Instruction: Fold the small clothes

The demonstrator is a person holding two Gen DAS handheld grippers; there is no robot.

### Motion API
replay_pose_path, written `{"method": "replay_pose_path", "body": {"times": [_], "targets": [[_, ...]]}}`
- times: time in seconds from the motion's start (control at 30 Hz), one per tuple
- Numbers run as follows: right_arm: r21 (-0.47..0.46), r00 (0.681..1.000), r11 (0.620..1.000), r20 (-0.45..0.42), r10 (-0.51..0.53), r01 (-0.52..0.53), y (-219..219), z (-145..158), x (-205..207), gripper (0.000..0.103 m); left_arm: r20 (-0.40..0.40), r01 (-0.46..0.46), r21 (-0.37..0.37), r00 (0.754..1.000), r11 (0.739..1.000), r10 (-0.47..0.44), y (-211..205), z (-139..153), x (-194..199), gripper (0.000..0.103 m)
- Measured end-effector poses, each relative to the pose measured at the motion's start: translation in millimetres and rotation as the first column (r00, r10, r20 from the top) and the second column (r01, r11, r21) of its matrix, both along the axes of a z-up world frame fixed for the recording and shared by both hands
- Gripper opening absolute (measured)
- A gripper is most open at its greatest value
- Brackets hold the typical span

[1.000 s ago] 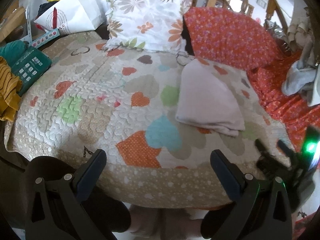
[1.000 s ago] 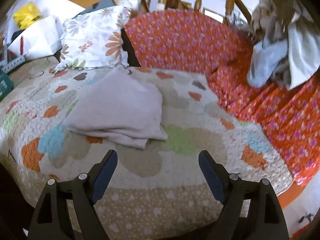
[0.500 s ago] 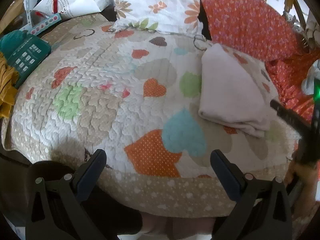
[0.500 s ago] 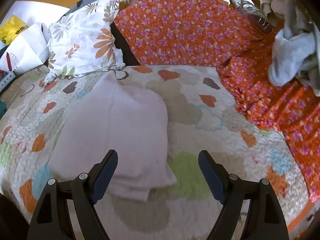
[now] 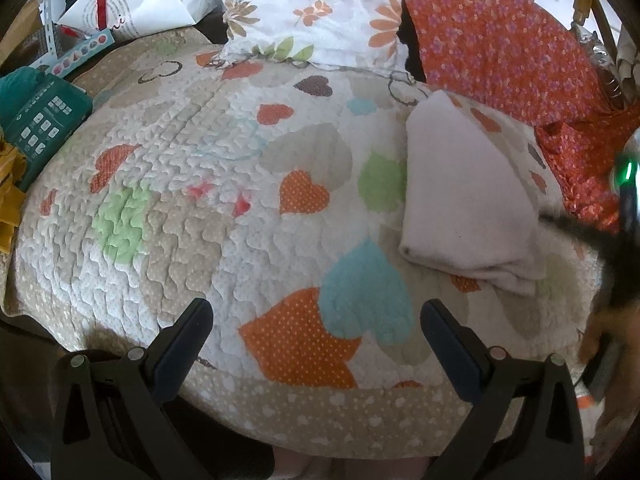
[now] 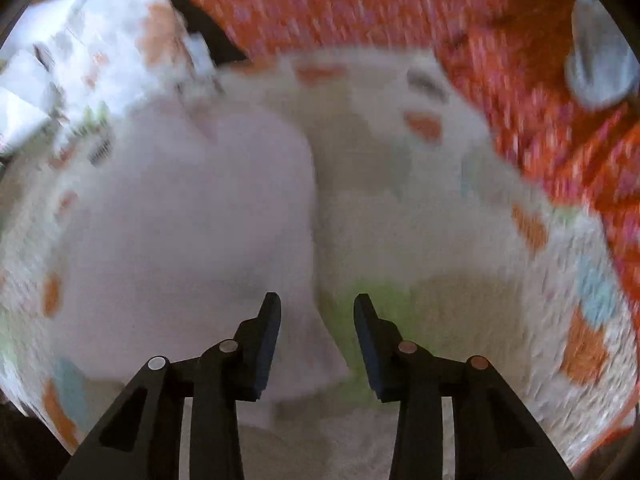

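Right gripper [image 6: 317, 336]: fingers part-open with a narrow gap, set over the near right corner of the folded pale garment [image 6: 192, 240]; the corner lies between the fingers [image 6: 266, 340], nothing yet clamped, and the view is motion-blurred. Left gripper [image 5: 316, 336]: fingers spread wide and holding nothing, above the near edge of the heart-patterned quilt [image 5: 180, 208] on the bed. The garment [image 5: 464, 196] lies flat on the quilt's right side. Beyond it: a floral pillow [image 5: 316, 8], an orange flowered cover [image 5: 500, 40]; far left, a teal box [image 5: 40, 120].
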State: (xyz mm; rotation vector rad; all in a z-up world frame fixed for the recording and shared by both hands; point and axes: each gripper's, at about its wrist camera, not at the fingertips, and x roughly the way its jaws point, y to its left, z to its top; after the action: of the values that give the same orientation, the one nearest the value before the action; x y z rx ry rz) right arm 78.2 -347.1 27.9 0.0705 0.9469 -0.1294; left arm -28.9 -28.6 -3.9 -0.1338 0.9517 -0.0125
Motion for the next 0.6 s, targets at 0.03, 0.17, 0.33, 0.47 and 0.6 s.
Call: {"method": "replay_pose_path", "body": {"times": [0.03, 0.17, 0.33, 0.47, 0.6], "targets": [[0.028, 0.999, 0.999, 0.036, 0.037, -0.039, 10, 12, 11, 0.041, 0.000, 0.002, 0.002, 1.000, 1.000, -0.002, 0, 1, 2, 0.103], [0.191, 0.991, 0.973, 0.046, 0.122, -0.129, 42, 14, 66, 0.041, -0.001, 0.003, 0.006, 1.000, 1.000, -0.003, 2, 3, 8, 0.103], [0.249, 0.990, 0.963, -0.060, 0.124, -0.106, 71, -25, 147, 0.041, -0.004, -0.009, 0.006, 1.000, 1.000, 0.009, 9, 3, 14, 0.103], [0.187, 0.986, 0.980, -0.136, 0.097, -0.071, 81, -48, 188, 0.048, -0.019, -0.022, -0.004, 1.000, 1.000, 0.022, 18, -2, 21, 0.103], [0.061, 0.976, 0.990, -0.171, 0.134, -0.125, 97, -35, 202, 0.050, -0.038, -0.033, -0.026, 0.999, 0.999, 0.032, 25, -10, 28, 0.103]]}}
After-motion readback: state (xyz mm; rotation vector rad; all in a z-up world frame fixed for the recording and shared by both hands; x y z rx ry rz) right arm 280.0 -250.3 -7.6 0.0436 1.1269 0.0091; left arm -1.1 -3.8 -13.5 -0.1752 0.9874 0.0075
